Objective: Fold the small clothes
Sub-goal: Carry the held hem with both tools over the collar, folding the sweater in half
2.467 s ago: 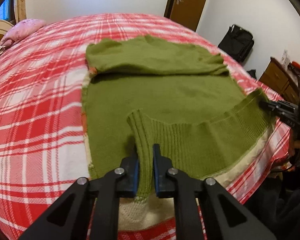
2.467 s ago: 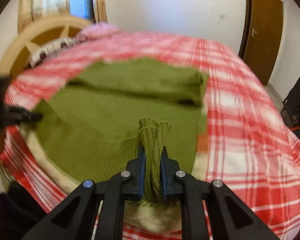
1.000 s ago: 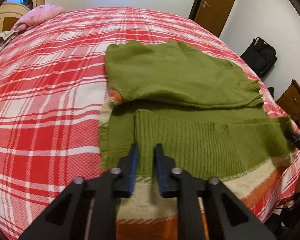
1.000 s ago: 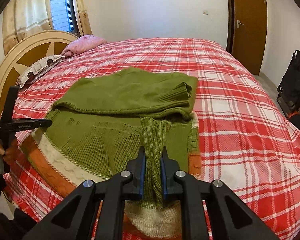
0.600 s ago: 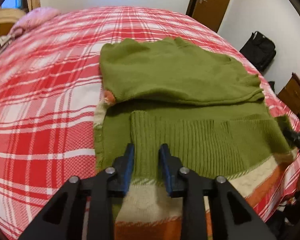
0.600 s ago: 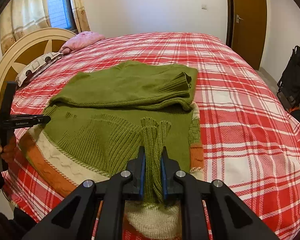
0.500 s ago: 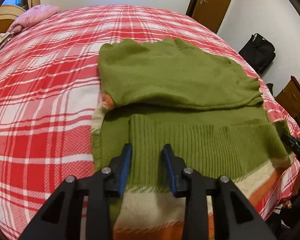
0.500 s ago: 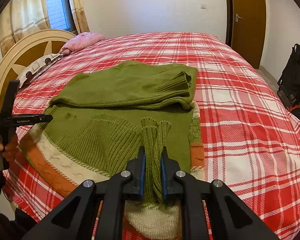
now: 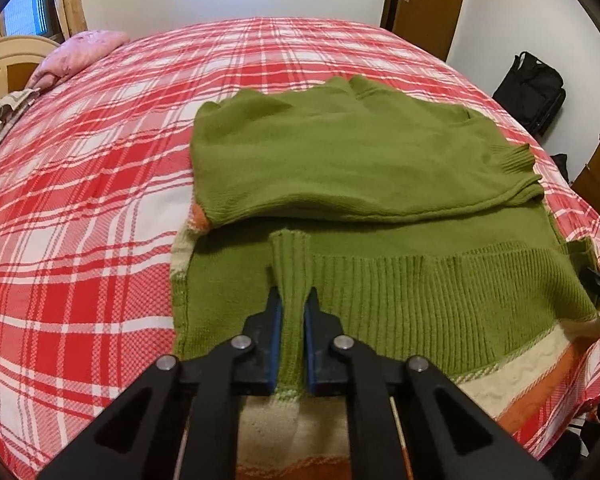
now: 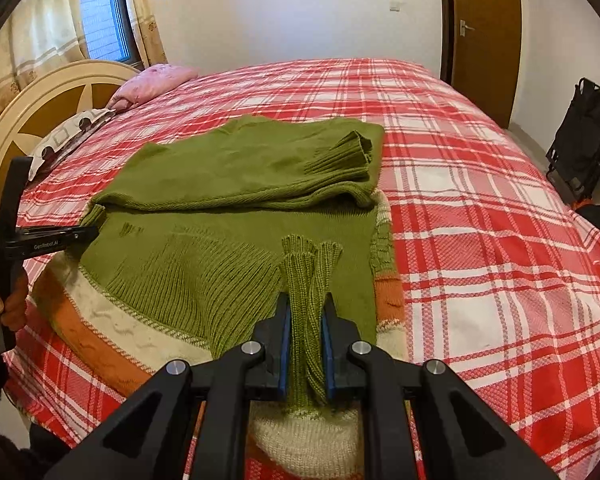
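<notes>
Green ribbed-knit sweater [image 9: 380, 184] on red plaid bed [image 9: 80, 200], half-folded | left hand-held gripper [image 9: 291, 312] just closed, pinching hem | right hand-held gripper [image 10: 305, 320] clamping hem | fold line crosswise, directly ahead

The right gripper [image 10: 305, 312] pinches a bunched ribbed hem of the green knit sweater [image 10: 236, 184] — folded on the red-and-white plaid bedspread [image 10: 480, 240]; the left gripper [image 10: 86, 233] grips the hem's far corner.
</notes>
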A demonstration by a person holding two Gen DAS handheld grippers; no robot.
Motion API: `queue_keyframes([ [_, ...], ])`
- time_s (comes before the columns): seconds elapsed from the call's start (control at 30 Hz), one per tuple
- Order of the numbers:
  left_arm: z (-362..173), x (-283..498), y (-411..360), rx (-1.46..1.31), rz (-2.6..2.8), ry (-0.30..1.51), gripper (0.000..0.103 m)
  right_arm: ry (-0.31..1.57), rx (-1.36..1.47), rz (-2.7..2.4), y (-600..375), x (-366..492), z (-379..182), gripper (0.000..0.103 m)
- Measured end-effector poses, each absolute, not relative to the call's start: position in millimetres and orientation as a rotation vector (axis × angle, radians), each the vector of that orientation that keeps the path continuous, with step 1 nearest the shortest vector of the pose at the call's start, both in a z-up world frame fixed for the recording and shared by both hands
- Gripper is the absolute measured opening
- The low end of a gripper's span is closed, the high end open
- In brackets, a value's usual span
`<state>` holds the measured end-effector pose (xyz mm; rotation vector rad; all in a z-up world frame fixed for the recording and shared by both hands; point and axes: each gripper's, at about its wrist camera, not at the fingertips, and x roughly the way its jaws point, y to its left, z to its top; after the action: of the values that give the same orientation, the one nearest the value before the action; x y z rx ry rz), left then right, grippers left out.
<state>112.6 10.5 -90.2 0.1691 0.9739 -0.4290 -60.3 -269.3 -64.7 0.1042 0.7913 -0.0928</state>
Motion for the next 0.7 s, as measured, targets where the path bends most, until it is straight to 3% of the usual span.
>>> queue_keyframes([
  [0.7, -32, 119, 37, -0.005, -0.396, 0.839, 0.010, 0.609, -0.061, -0.123, -255, -36, -8, 0.013],
])
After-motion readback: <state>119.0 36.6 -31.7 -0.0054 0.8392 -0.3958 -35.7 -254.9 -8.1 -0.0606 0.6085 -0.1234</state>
